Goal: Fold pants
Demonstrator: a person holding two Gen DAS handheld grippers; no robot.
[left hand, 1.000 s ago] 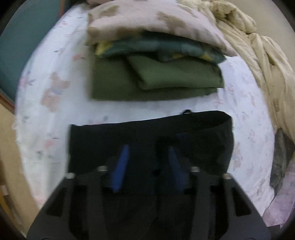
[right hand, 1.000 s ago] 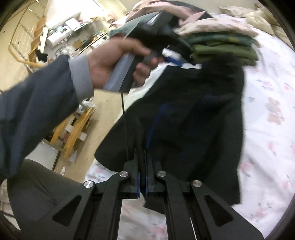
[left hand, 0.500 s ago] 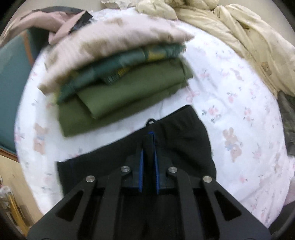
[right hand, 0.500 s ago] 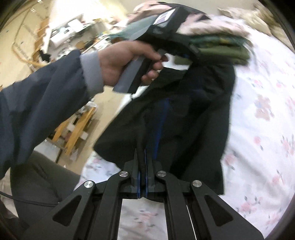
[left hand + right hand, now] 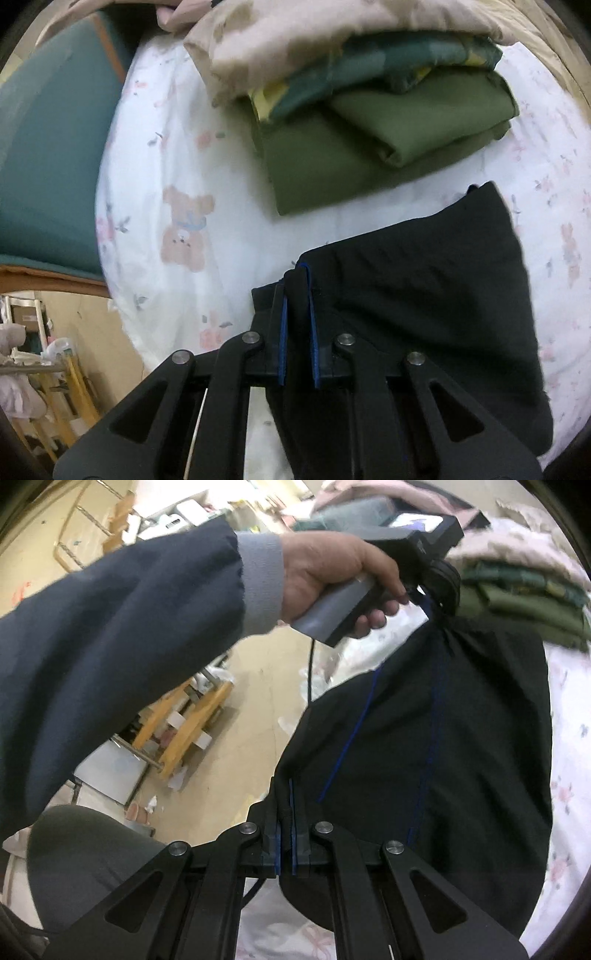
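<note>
The black pants (image 5: 436, 280) with thin blue stripes lie on the white floral bed sheet (image 5: 177, 177). My left gripper (image 5: 297, 295) is shut on a bunched edge of the pants at their near left corner. In the right wrist view the pants (image 5: 461, 738) hang stretched between both grippers, lifted off the bed. My right gripper (image 5: 286, 812) is shut on a pinched fold of their lower edge. The left gripper (image 5: 436, 594), held in a hand, grips the far corner.
A stack of folded clothes (image 5: 388, 129), olive green, teal patterned and beige, lies just beyond the pants. A teal headboard (image 5: 48, 155) stands left. The bed edge drops to a floor with wooden items (image 5: 184, 723). A cream duvet (image 5: 554, 48) lies far right.
My left gripper closed on the pants edge and has swung it left and up. The pants now hang taut between both grippers. My right gripper stayed shut on its fold.
</note>
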